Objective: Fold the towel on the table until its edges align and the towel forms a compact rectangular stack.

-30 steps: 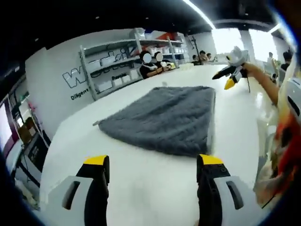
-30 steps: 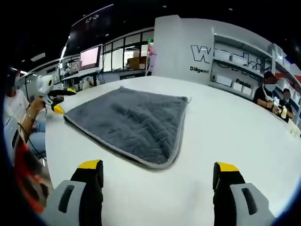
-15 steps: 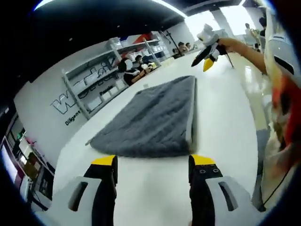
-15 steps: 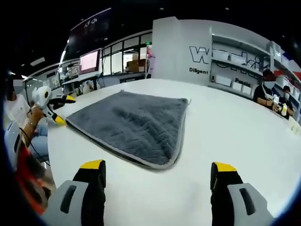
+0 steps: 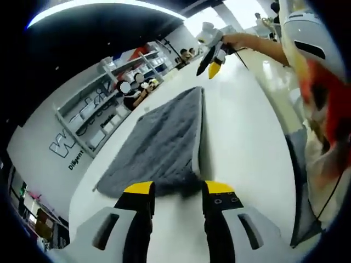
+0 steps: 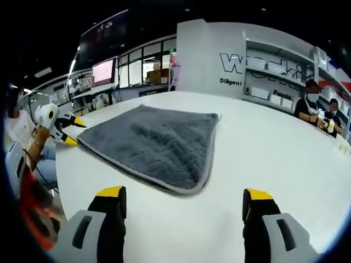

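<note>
On the white table (image 6: pixel 274 153), grey towel (image 5: pixel 159 142) corner just ahead of the left tool (image 5: pixel 176 192), jaws apart; right tool (image 6: pixel 184 197) wide, well short.

Dark grey towel (image 6: pixel 156 145) with pale grey edging on glossy white table (image 6: pixel 274 159); yellow-tipped black tools.

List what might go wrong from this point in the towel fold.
1. The left gripper is open right at the near corner of the fluffy grey towel; it may catch only the top layer, so the edges would not align.
2. The right gripper is open and well short of the towel, so a one-sided lift could drag and skew the towel across the smooth white table.
</note>
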A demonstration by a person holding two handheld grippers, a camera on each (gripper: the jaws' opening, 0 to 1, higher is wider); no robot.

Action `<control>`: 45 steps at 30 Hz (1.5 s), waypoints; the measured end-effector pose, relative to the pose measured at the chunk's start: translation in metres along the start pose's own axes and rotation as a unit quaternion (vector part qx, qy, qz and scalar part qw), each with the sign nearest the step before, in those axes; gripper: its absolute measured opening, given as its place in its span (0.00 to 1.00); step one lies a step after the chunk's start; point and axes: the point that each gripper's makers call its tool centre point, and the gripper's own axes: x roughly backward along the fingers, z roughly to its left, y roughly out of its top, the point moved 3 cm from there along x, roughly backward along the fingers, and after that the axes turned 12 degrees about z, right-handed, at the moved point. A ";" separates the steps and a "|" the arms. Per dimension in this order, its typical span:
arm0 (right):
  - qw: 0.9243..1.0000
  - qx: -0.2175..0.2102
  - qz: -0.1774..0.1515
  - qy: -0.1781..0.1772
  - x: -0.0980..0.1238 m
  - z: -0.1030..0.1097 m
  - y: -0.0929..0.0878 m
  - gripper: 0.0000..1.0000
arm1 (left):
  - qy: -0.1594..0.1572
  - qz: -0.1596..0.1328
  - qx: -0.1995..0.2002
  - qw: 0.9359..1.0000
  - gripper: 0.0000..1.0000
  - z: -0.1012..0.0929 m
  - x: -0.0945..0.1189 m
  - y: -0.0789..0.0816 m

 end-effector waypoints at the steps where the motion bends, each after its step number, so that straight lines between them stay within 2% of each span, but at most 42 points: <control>1: 1.000 0.000 0.000 0.000 0.000 0.000 0.000 0.88 | -0.003 -0.002 0.000 1.000 0.31 -0.001 -0.001 0.001; 5: 1.000 -0.001 0.000 0.000 0.001 -0.001 -0.001 0.86 | -0.012 -0.011 -0.015 1.000 0.28 -0.006 -0.003 0.005; 9: 1.000 0.001 -0.002 0.001 0.002 0.000 -0.001 0.84 | -0.027 -0.013 -0.030 0.999 0.18 -0.013 -0.006 0.007; 19: 1.000 0.013 -0.005 0.003 0.004 0.003 0.001 0.77 | -0.059 -0.014 0.005 0.998 0.10 -0.013 -0.008 0.003; 21: 1.000 0.018 -0.007 0.004 0.005 0.003 0.001 0.73 | -0.077 -0.026 0.036 0.996 0.09 -0.014 -0.007 0.005; 23: 0.999 0.031 -0.011 0.006 0.006 0.005 0.003 0.67 | -0.090 -0.051 0.066 0.992 0.09 -0.011 -0.004 0.008; 27: 0.998 0.067 -0.020 0.008 0.008 0.010 0.005 0.55 | -0.099 -0.075 0.116 0.986 0.08 -0.002 0.001 0.007; 31: 0.995 0.095 -0.015 0.015 0.007 0.016 0.005 0.40 | -0.114 -0.094 0.173 0.974 0.07 0.005 0.006 0.005; 33: 0.993 0.112 -0.012 0.019 0.005 0.019 0.005 0.38 | -0.114 -0.097 0.193 0.970 0.07 0.009 0.008 0.002; 35: 0.992 0.124 -0.006 0.022 0.004 0.022 0.004 0.38 | -0.113 -0.095 0.198 0.969 0.07 0.012 0.010 0.000; 38: 0.984 0.175 0.012 0.008 0.001 0.024 0.004 0.36 | -0.114 -0.093 0.225 0.963 0.07 0.017 0.012 -0.005; 40: 0.976 0.214 0.029 -0.005 0.000 0.022 0.003 0.34 | -0.117 -0.097 0.236 0.960 0.07 0.019 0.014 -0.008; 43: 0.960 0.272 0.054 -0.028 -0.003 0.017 0.002 0.30 | -0.117 -0.098 0.240 0.959 0.07 0.019 0.014 -0.009; 45: 0.945 0.319 0.065 -0.040 -0.006 0.015 0.003 0.28 | -0.115 -0.097 0.240 0.959 0.07 0.019 0.014 -0.009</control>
